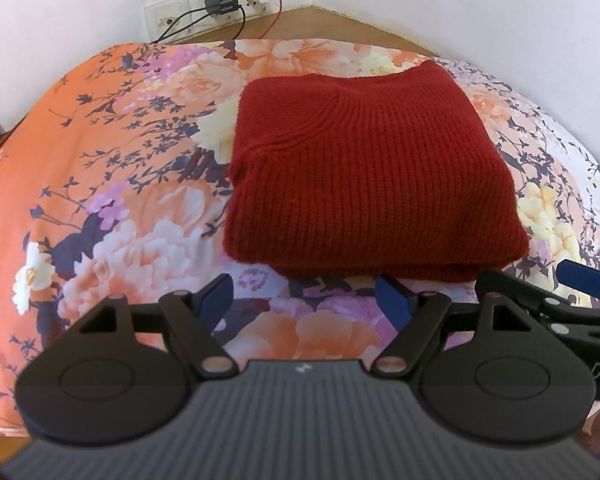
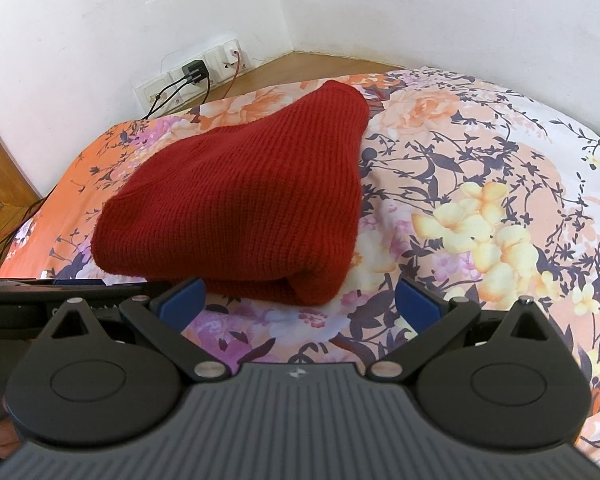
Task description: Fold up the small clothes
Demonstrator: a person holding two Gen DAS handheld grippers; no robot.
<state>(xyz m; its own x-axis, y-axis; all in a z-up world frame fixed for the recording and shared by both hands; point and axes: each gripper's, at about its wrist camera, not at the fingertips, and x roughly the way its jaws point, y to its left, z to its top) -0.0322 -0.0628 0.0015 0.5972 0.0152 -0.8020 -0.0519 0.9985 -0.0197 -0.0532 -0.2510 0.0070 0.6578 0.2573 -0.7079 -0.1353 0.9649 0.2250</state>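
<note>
As seen from both wrists, nothing is gripped.
Red knit garment [image 1: 364, 168]: folded, centre frame, laid on floral sheet [image 1: 112, 184].
Left gripper [image 1: 306, 300]: spread, empty.
Right gripper [image 2: 300, 300]: spread, apparently clear of the knit.

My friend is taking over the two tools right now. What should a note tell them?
Left tool: open, holding nothing, just in front of the red sweater.
Right tool: open, holding nothing, at the sweater's near edge, not gripping it.
The sweater lies folded in a neat thick bundle on the flowery bedsheet.
Done: this sweater looks fully folded.
Left: probably nothing more for it, maybe only a little tidying. No other clothes show in either view.
</note>
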